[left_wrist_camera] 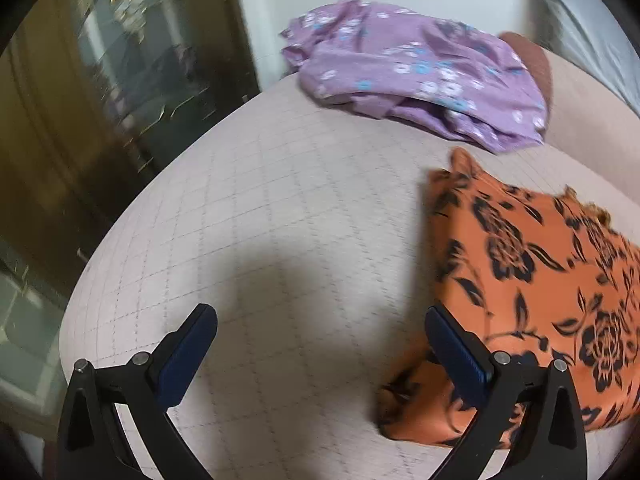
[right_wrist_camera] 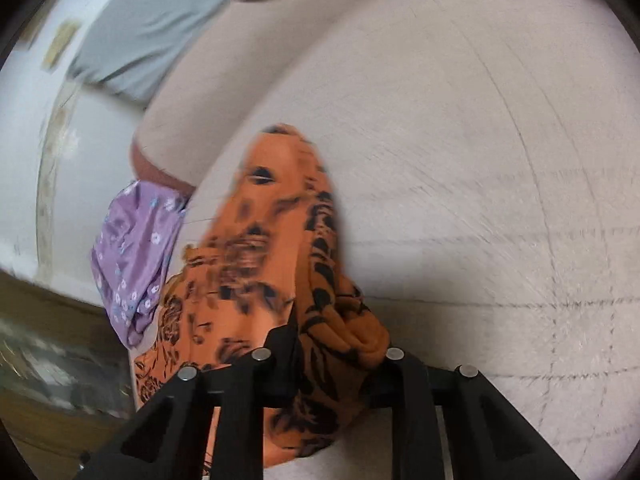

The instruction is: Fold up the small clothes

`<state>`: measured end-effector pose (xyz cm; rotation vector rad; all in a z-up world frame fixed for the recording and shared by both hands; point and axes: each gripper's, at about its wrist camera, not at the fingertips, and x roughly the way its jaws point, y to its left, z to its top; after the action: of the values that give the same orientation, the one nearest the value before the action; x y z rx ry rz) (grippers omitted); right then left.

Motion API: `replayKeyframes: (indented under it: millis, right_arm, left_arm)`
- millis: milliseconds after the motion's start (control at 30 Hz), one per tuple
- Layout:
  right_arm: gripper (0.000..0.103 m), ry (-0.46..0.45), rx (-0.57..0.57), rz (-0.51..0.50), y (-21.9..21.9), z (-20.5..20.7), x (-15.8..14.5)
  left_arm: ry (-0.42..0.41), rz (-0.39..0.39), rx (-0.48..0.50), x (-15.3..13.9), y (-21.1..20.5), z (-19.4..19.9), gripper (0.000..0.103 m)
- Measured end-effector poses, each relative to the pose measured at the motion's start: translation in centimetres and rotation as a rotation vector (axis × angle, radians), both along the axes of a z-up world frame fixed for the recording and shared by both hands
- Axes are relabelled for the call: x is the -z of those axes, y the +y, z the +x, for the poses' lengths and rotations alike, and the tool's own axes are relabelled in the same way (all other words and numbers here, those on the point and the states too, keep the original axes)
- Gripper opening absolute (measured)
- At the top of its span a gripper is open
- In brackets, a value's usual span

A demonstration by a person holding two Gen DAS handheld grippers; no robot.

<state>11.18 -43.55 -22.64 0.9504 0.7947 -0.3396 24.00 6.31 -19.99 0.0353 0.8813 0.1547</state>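
Observation:
An orange garment with black flowers [left_wrist_camera: 536, 264] lies on the pale quilted surface [left_wrist_camera: 280, 200] at the right of the left wrist view. My left gripper [left_wrist_camera: 320, 344] hangs open over bare quilt just left of it, its right finger [left_wrist_camera: 460, 348] at the cloth's near edge. In the right wrist view the same orange garment [right_wrist_camera: 276, 248] is bunched up and pinched between the jaws of my right gripper [right_wrist_camera: 332, 360], which is shut on a thick fold. A crumpled purple flowered garment [left_wrist_camera: 416, 68] lies farther back, also visible as a purple garment [right_wrist_camera: 136, 256] at the left.
A grey cloth [right_wrist_camera: 152, 20] lies at the far edge of the quilted surface [right_wrist_camera: 480, 160]. A dark wooden cabinet with glass [left_wrist_camera: 100, 100] stands off the left side. A white wall [left_wrist_camera: 360, 0] is behind the purple garment.

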Motion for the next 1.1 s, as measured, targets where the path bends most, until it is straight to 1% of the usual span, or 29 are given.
replayKeyframes:
  millis: [33, 67, 167, 233, 267, 333, 400, 467, 533, 567, 633, 667, 700, 733, 800, 867, 900, 933, 967, 1033, 1100]
  right_arm:
    - [0.02, -0.025, -0.034, -0.078, 1.4, 0.7, -2.0]
    - [0.017, -0.048, -0.072, -0.14, 2.9, 1.4, -3.8]
    - [0.016, -0.107, -0.196, -0.268, 8.1, 4.4, -8.4]
    - [0.016, -0.128, -0.267, -0.286, 11.9, 6.4, -10.3]
    - [0.016, -0.139, -0.291, -0.283, 13.3, 6.9, -10.8]
    - [0.016, -0.171, -0.362, -0.265, 17.8, 8.8, -11.8]
    - [0.016, -0.181, -0.414, -0.242, 21.4, 9.8, -11.7]
    - [0.016, -0.178, -0.465, -0.209, 25.0, 11.0, -10.9]
    - [0.016, -0.137, -0.521, -0.175, 28.8, 12.2, -9.2]
    - [0.021, -0.102, -0.558, -0.142, 30.5, 12.8, -7.8]
    - [0.035, -0.032, -0.635, -0.054, 33.2, 13.7, -4.9]
    - [0.047, -0.017, -0.688, 0.026, 34.2, 13.8, -3.4]
    - [0.054, -0.029, -0.749, 0.143, 34.9, 13.6, -2.0]
    - [0.054, -0.049, -0.775, 0.184, 35.2, 13.3, -1.6]
    - [0.054, -0.081, -0.818, 0.14, 35.1, 12.4, -1.8]
    - [0.054, -0.131, -0.817, 0.132, 33.2, 11.4, -2.7]
    - [0.054, -0.167, -0.798, 0.116, 31.6, 10.9, -3.5]
    - [0.054, -0.202, -0.766, 0.076, 29.8, 10.2, -4.4]
    - [0.054, -0.219, -0.74, 0.045, 28.7, 9.8, -5.0]
    - [0.054, -0.253, -0.657, -0.035, 25.5, 8.4, -6.1]
    - [0.054, -0.26, -0.579, -0.096, 22.4, 7.2, -6.4]
  left_arm:
    - [0.0, -0.006, -0.01, -0.1, 0.6, 0.1, 0.103]
    - [-0.001, -0.006, -0.016, -0.1, 1.0, 0.2, 0.103]
    - [-0.002, -0.002, -0.043, -0.3, 2.3, 0.5, 0.103]
    - [-0.001, -0.016, -0.068, -0.5, 3.4, 0.6, 0.103]
    - [-0.003, -0.028, -0.084, -0.6, 4.1, 0.7, 0.103]
    - [-0.007, -0.04, -0.116, -0.8, 5.4, 0.8, 0.103]
    - [-0.012, -0.039, -0.16, -1.0, 7.1, 1.0, 0.103]
    - [-0.012, -0.041, -0.198, -0.9, 8.7, 1.2, 0.103]
    - [-0.008, -0.056, -0.237, -0.8, 10.2, 1.3, 0.103]
    - [-0.006, -0.07, -0.256, -0.7, 10.9, 1.3, 0.103]
    - [0.001, -0.098, -0.274, -0.5, 11.7, 1.4, 0.103]
    - [0.002, -0.106, -0.274, -0.4, 11.8, 1.4, 0.103]
    - [0.001, -0.105, -0.268, -0.4, 11.7, 1.5, 0.103]
    - [-0.003, -0.099, -0.26, -0.5, 11.5, 1.5, 0.103]
    - [-0.023, -0.095, -0.225, -0.8, 10.7, 1.6, 0.103]
    - [-0.062, -0.128, -0.169, -1.5, 9.4, 1.2, 0.103]
    - [-0.09, -0.16, -0.119, -2.0, 8.5, 0.9, 0.103]
    - [-0.106, -0.183, -0.076, -2.4, 7.8, 0.7, 0.103]
    - [-0.116, -0.207, -0.018, -2.6, 6.8, 0.5, 0.103]
    - [-0.098, -0.258, 0.108, -2.5, 4.6, 0.5, 0.103]
    - [-0.07, -0.299, 0.182, -2.1, 3.0, 0.4, 0.103]
